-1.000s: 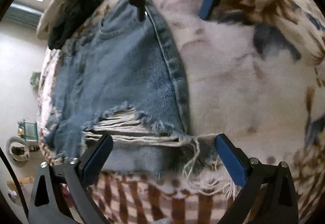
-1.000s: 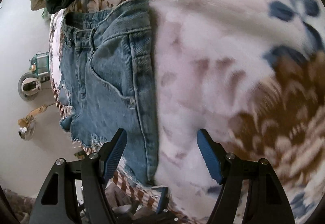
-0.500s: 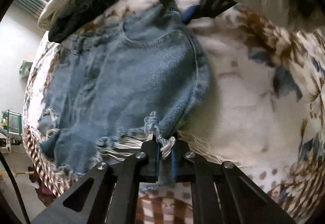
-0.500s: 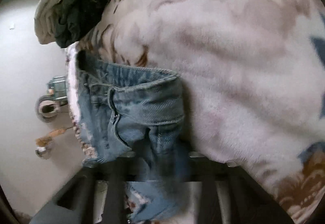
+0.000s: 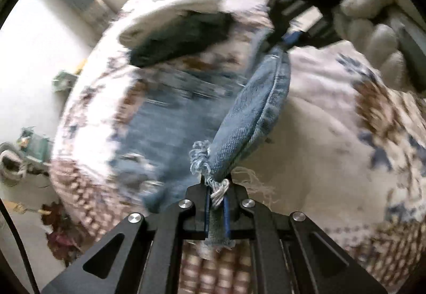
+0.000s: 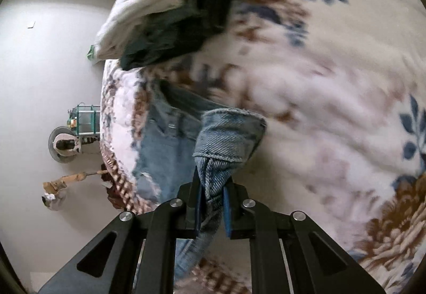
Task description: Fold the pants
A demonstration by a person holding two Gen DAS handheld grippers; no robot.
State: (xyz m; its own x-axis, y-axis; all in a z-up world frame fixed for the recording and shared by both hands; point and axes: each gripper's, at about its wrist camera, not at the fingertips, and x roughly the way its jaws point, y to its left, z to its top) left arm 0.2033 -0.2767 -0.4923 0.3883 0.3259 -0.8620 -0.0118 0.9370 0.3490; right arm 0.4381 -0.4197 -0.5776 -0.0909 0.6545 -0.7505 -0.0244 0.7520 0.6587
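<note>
Left gripper [image 5: 215,196] clamped on frayed hem of denim shorts [image 5: 253,118] — thin grip, threads may slip | right gripper [image 6: 211,203] clamped on waistband corner | shorts half lifted over floral blanket [image 6: 332,107] — uneven pull could twist the fold.

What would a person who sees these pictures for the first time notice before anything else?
The eye falls first on the denim shorts, lifted off the flowered blanket and stretched between two claws. The left claw is shut on the frayed hem at the bottom of its view, and the right claw is shut on the waistband end. Beyond the shorts, a dark garment lies against a pale pillow.
</note>
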